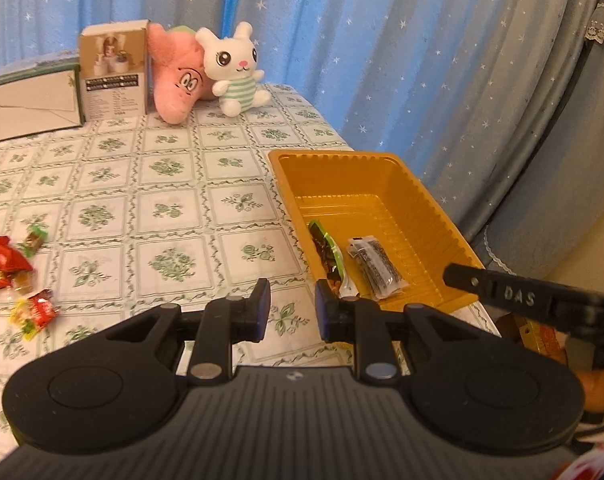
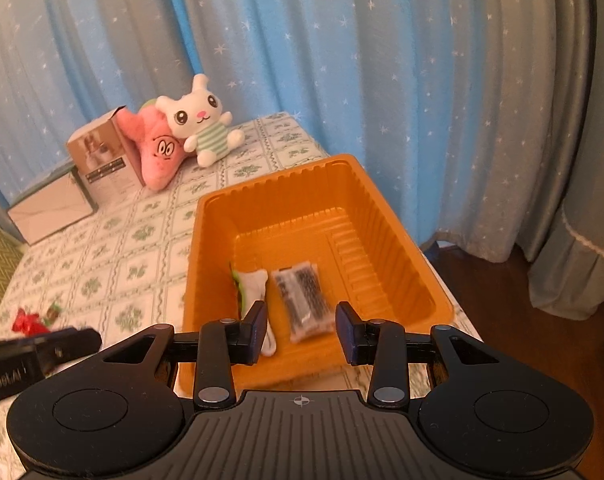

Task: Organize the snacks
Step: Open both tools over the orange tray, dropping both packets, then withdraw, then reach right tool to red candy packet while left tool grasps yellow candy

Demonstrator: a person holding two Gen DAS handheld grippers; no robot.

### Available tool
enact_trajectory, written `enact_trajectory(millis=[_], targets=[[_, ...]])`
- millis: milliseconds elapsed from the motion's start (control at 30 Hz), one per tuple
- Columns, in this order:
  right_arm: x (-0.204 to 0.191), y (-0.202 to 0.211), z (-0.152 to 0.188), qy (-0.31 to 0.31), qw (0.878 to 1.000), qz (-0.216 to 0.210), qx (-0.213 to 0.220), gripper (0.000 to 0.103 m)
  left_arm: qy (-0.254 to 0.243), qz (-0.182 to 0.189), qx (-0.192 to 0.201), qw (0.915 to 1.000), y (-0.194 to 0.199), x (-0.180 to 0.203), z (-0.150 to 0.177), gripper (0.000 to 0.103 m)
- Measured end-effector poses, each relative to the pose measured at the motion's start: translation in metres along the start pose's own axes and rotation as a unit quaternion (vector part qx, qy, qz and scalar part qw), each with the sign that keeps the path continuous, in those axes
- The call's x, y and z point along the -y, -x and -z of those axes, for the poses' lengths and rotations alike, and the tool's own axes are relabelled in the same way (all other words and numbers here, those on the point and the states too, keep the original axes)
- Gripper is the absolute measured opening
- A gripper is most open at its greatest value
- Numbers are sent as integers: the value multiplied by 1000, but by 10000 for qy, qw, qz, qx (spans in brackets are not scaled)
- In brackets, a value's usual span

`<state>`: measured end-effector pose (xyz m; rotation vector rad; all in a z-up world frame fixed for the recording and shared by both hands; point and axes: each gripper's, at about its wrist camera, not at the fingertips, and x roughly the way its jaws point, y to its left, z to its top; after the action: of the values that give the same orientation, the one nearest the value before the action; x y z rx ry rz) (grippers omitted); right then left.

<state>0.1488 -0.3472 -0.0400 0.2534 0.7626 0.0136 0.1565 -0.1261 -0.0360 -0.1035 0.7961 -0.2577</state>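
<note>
Left tongs (image 1: 291,306) hide the green snack's (image 1: 325,249) near end.

A white bunny plush (image 1: 237,68) leans on a pink star plush (image 1: 177,80) beside a cardboard box (image 1: 113,70); starry blue curtains (image 1: 382,40) hang behind.

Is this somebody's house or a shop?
Probably a home: a white plush bunny and pink plush star sit on a green floral tablecloth, before blue star-print curtains.
</note>
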Motion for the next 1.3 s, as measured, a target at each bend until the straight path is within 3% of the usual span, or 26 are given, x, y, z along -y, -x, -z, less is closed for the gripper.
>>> enact_trajectory(millis=[233,400,567,1300], targets=[[-24,38,21,274,9996,89,71,40,-28,-127,74,9999,37,-11,15,28],[-41,56,31,396,9992,11,104,57,97,-231,179,9995,61,-24,26,46],[-63,66,42,620,9979,-126,95,61,184,-394,210,9988,79,-39,36,59],[-146,62,65,1217,9897,-742,-125,61,620,-1236,332,9898,139,-118,60,59]])
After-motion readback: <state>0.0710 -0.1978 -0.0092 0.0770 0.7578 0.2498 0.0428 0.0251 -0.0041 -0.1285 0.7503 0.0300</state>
